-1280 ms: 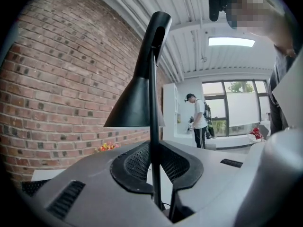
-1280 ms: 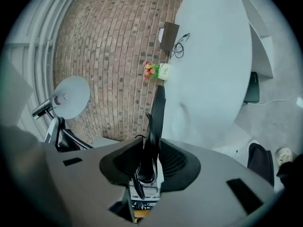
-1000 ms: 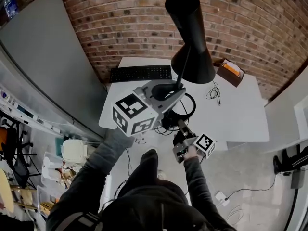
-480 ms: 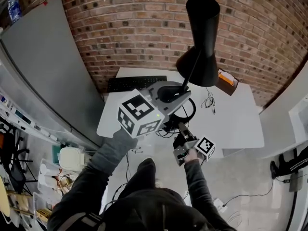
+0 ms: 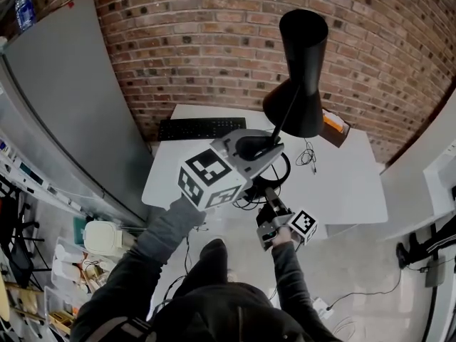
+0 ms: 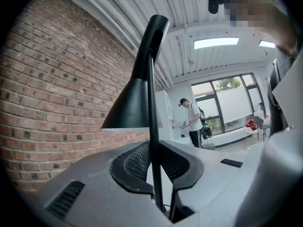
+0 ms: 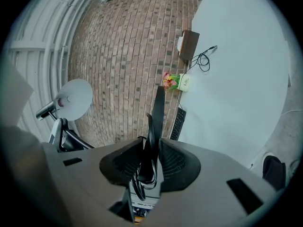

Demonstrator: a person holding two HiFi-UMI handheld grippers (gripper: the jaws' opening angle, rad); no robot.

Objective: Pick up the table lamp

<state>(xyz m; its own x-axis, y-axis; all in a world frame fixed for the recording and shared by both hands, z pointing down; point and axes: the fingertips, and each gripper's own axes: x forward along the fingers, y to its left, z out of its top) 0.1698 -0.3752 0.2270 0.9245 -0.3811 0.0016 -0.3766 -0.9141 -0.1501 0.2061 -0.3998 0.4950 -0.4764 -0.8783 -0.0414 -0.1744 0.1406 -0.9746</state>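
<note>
The black table lamp hangs in the air over the white table [image 5: 349, 184], gripped by both grippers. Its cone shade [image 5: 299, 70] is on top, and the thin stem [image 5: 279, 123] runs down to the ring base [image 5: 283, 168]. My left gripper [image 5: 267, 147] is shut on the stem, which shows pinched between its pads [image 6: 152, 141] under the shade [image 6: 130, 103]. Lower down, my right gripper [image 5: 270, 199] is shut on the base's rim. That rim shows edge-on [image 7: 156, 110] between the jaws, with a loop of black cable beside it.
On the table lie a black keyboard [image 5: 199, 127], a brown box [image 5: 333, 125] and a loose cable [image 5: 308, 155]. A small pot with flowers [image 7: 179, 82] stands by the brick wall [image 5: 199, 41]. A grey panel [image 5: 64, 98] stands at the left. A person [image 6: 193, 122] stands far off.
The lamp and both grippers have risen a little together. In the head view the shade has shifted right. Both grips are unchanged.
</note>
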